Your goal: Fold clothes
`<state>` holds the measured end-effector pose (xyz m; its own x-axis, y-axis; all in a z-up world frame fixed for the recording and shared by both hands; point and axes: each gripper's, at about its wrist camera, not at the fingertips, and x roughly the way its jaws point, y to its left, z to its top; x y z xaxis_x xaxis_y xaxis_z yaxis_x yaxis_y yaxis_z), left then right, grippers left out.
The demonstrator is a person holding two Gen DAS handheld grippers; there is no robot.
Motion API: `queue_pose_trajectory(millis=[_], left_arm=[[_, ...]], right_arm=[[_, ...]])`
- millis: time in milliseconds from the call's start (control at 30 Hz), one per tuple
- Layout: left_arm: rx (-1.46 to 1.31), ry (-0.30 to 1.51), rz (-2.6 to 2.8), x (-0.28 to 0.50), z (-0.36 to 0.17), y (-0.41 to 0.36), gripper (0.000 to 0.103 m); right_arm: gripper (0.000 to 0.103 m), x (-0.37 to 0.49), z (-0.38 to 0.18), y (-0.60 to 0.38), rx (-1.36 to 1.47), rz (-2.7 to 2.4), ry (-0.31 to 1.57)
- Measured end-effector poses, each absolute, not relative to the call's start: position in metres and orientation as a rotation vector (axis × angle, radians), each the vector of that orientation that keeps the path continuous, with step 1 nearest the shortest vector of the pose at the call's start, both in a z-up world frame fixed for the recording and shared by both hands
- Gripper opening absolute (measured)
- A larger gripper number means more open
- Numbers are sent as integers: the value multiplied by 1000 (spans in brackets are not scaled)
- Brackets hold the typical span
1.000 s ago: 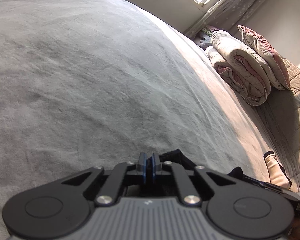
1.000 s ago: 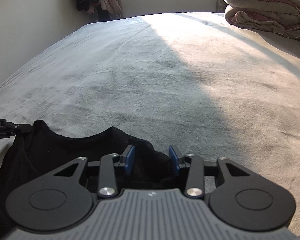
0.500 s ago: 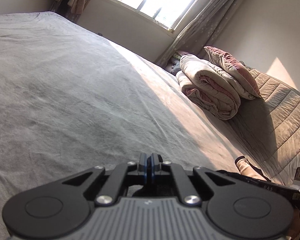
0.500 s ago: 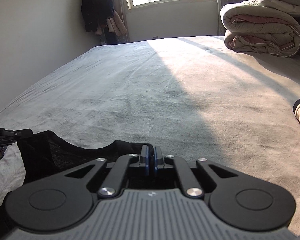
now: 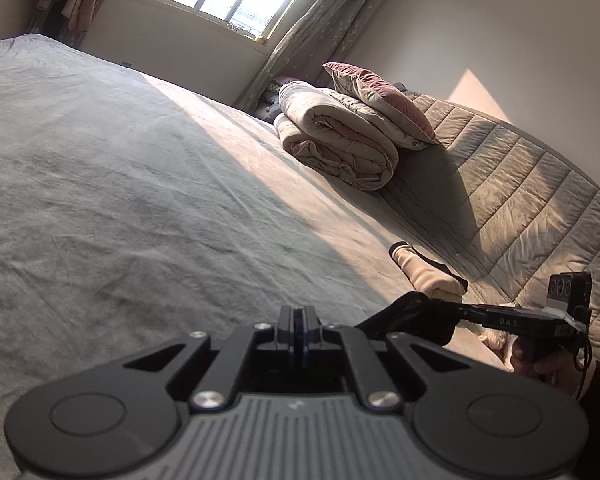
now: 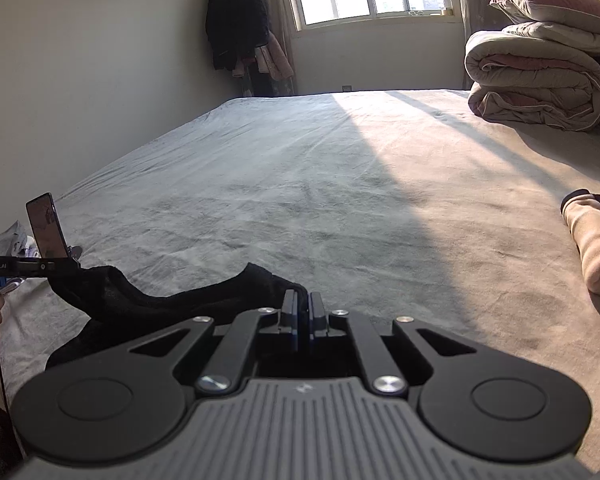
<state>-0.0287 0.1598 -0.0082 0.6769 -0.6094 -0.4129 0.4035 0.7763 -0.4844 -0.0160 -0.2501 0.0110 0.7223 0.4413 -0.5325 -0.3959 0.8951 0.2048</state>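
Fingers of the left gripper (image 5: 299,330), left wrist view: pressed together, blue pads touching; black cloth shows just behind and to the right of them, so I judge they pinch an edge of the black garment (image 5: 410,318), though the pinch itself is hidden. The garment runs rightward from these fingers to the right gripper (image 5: 512,318), seen side-on, whose tip sits in the same cloth. A rolled beige garment (image 5: 424,274) lies on the bed (image 5: 140,184) just beyond the black one.

Right wrist view: fingers of the right gripper (image 6: 303,316) also clamped, with black cloth at their base. The garment (image 6: 172,304) stretches leftward to the left gripper (image 6: 32,267), sagging between the two holds. Long axis: side to side, across both grippers, near the bed's closest edge. Each gripper holds one end; neither is nearer. Judgement: the next move carries this held edge forward over the bed.
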Motion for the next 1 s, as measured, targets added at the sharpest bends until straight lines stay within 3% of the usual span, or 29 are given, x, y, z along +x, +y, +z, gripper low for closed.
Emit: queue_pose_trajectory(millis=[400, 500, 567, 600, 633, 700, 800, 1000], left_arm=[[-291, 694, -617, -76, -85, 156, 5], [-264, 687, -657, -78, -77, 159, 19], [-297, 688, -660, -80, -76, 166, 25], [-306, 684, -664, -81, -73, 167, 32], [-302, 663, -667, -83, -69, 166, 40], [-293, 620, -673, -86, -61, 165, 51], [-253, 591, -683, -83, -55, 153, 57], [-231, 643, -661, -61, -59, 129, 57]], right_arm=[[11, -67, -60, -241, -137, 507, 726], [15, -77, -57, -242, -174, 515, 700], [26, -82, -53, -246, -157, 519, 691], [39, -85, -50, -247, -150, 522, 685], [43, -88, -47, -248, -148, 528, 672], [43, -94, -42, -245, -150, 545, 650], [43, -96, -37, -236, -153, 582, 626], [43, -90, -44, -207, -230, 643, 617]])
